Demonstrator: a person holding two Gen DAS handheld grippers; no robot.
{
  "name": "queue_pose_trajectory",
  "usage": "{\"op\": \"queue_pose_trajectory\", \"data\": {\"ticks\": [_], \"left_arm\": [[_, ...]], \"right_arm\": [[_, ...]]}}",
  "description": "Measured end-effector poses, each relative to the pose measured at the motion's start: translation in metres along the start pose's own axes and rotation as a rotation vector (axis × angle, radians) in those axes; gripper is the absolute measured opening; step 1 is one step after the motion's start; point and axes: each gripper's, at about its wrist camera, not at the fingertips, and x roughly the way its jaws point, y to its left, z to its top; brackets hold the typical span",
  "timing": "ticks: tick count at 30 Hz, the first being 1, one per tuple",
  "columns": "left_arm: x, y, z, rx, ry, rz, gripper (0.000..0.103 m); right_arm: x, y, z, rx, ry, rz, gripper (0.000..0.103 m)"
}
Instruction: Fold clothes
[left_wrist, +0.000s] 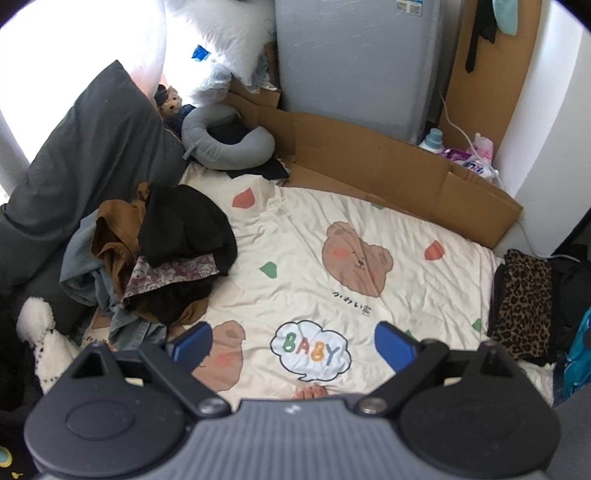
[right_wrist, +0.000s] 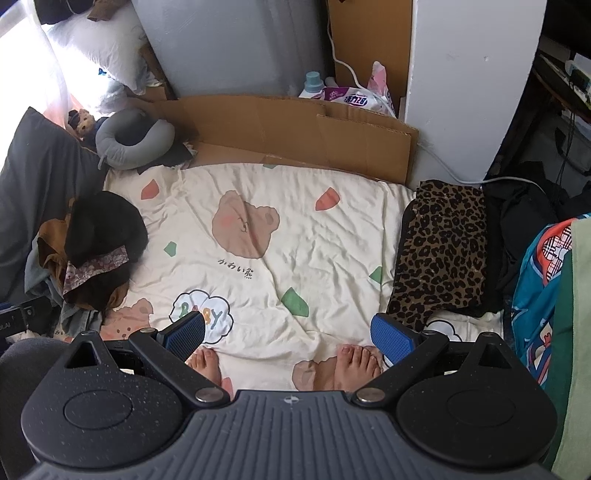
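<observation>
- A heap of unfolded clothes (left_wrist: 159, 254) lies at the left edge of a bed, seen from above. A black garment (left_wrist: 188, 225) sits on top, with a brown garment (left_wrist: 114, 236), a floral cloth (left_wrist: 170, 273) and blue denim (left_wrist: 129, 328) beneath and around it.
- A folded leopard-print garment (right_wrist: 439, 251) rests at the right edge of the bed, on top of dark folded cloth, well apart from the heap.
- The bed is covered by a cream sheet (left_wrist: 332, 206) printed with bear faces and a cloud reading "BABY". Its middle is bare.
- The left gripper (left_wrist: 293, 345) hangs above the near part of the sheet, its blue-padded fingers spread wide and holding nothing.
- The right gripper (right_wrist: 288, 336) hangs likewise over the sheet, fingers spread wide and empty.
- The person's bare feet (right_wrist: 354, 365) stand on the sheet at the near edge, between the right gripper's fingers in its view.
- Beyond the heap, a dark grey pillow (left_wrist: 88, 147) leans at the left, and a grey neck pillow (left_wrist: 221, 144) lies at the far corner.
- Flattened cardboard (left_wrist: 388, 173) lines the far side of the bed, with a grey cabinet (left_wrist: 354, 59) behind it.
</observation>
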Motion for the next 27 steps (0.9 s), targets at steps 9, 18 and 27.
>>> {"op": "queue_pose_trajectory", "data": {"ticks": [9,18,27], "left_arm": [[-0.002,0.004,0.005,0.001,0.014,-0.015,0.097],[-0.013,0.008,0.015,0.004,-0.012,-0.004,0.097],[-0.009,0.027,0.021,-0.013,-0.024,-0.018,0.097]], "right_arm": [[-0.004,0.006,0.002,-0.027,0.005,-0.012,0.100],[-0.010,0.016,0.005,-0.064,-0.002,-0.025,0.100],[-0.010,0.018,0.014,-0.036,-0.045,-0.028,0.100]]}}
